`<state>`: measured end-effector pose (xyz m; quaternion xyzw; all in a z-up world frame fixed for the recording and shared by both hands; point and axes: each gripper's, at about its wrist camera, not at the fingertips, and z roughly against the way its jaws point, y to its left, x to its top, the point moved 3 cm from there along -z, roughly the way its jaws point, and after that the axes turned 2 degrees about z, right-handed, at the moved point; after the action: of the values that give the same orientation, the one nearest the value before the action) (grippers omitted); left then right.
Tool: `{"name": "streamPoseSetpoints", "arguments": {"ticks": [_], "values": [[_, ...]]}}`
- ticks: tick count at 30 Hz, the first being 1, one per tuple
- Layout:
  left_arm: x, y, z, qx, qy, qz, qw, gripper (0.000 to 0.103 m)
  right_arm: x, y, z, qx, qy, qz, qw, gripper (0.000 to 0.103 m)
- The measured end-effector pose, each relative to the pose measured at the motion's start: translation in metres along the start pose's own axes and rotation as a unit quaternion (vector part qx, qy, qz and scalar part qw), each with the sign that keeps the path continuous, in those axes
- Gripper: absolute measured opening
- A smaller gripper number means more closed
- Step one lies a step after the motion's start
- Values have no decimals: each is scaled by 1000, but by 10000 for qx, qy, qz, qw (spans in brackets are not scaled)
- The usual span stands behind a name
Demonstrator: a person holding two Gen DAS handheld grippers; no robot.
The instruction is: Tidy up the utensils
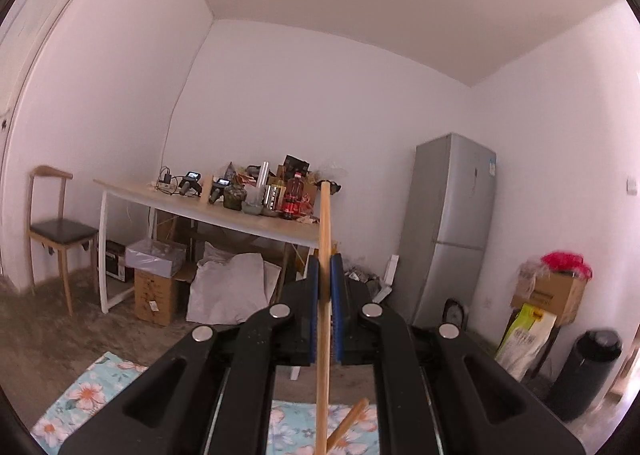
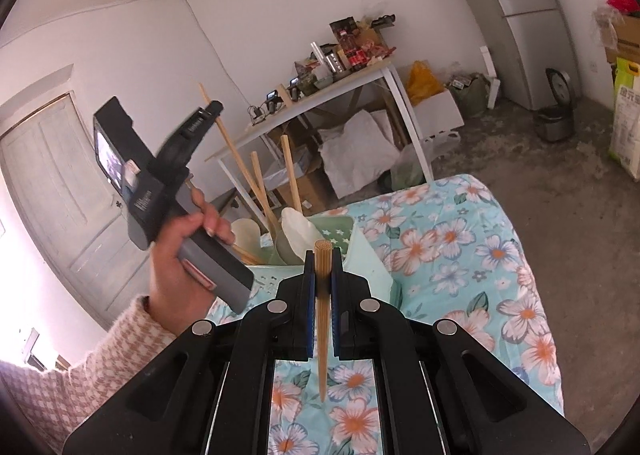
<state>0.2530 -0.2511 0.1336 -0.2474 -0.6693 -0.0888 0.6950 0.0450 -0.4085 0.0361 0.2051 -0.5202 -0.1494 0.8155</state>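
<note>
My left gripper [image 1: 325, 261] is shut on a long wooden chopstick [image 1: 323, 315] that runs up between its blue pads. The right wrist view shows this left gripper [image 2: 212, 107] raised at the left, holding the chopstick [image 2: 232, 151] above a pale green utensil holder [image 2: 360, 251]. The holder stands on the floral cloth [image 2: 460, 255] and holds several wooden-handled spatulas [image 2: 290, 171]. My right gripper [image 2: 322, 255] is shut on another wooden chopstick [image 2: 322, 319], just in front of the holder. A second wooden stick [image 1: 348, 427] shows low in the left wrist view.
A cluttered wooden table [image 1: 208, 211] stands at the far wall, with boxes and bags under it. A grey fridge [image 1: 452, 223] is at the right, a chair [image 1: 56, 231] at the left, a black bin [image 1: 584, 371] and cartons [image 1: 548, 291] at the far right.
</note>
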Motion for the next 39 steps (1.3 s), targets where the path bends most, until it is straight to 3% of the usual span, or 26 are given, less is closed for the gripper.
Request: {"name": "streamPoseSetpoints", "arguments": {"ticks": [4, 6, 8, 10, 14, 18, 20, 26, 33, 39], "values": [[-11, 3, 4, 15, 163, -35, 9999, 7, -2, -1, 0, -5, 44, -24, 10000, 5], [-13, 3, 10, 13, 192, -53, 9998, 22, -1, -1, 0, -7, 64, -34, 10000, 5], [-11, 2, 16, 30, 176, -55, 9998, 55, -1, -1, 1, -7, 24, -16, 10000, 5], [-9, -1, 20, 14, 155, -101, 9998, 68, 0, -2, 1, 8, 0, -19, 10000, 5], [1, -8, 36, -142, 270, -204, 9993, 79, 2, 1, 5, 40, -31, -4, 10000, 5], [10, -2, 67, -491, 417, -92, 9979, 85, 12, 11, 22, 175, -230, 138, 9995, 5], [10, 5, 88, -815, 658, -43, 9945, 89, 18, 18, 31, 293, -337, 219, 9988, 5], [-6, 38, 133, -1149, 1398, 76, 9835, 91, 63, 45, 49, 752, -772, 522, 9928, 5], [-50, 72, 177, -747, 1988, -396, 9764, 91, 106, 83, 41, 864, -1165, 1059, 9837, 5], [-100, 98, 203, -597, 2629, -117, 9629, 91, 122, 83, -4, 540, -992, 1189, 9865, 5]]}}
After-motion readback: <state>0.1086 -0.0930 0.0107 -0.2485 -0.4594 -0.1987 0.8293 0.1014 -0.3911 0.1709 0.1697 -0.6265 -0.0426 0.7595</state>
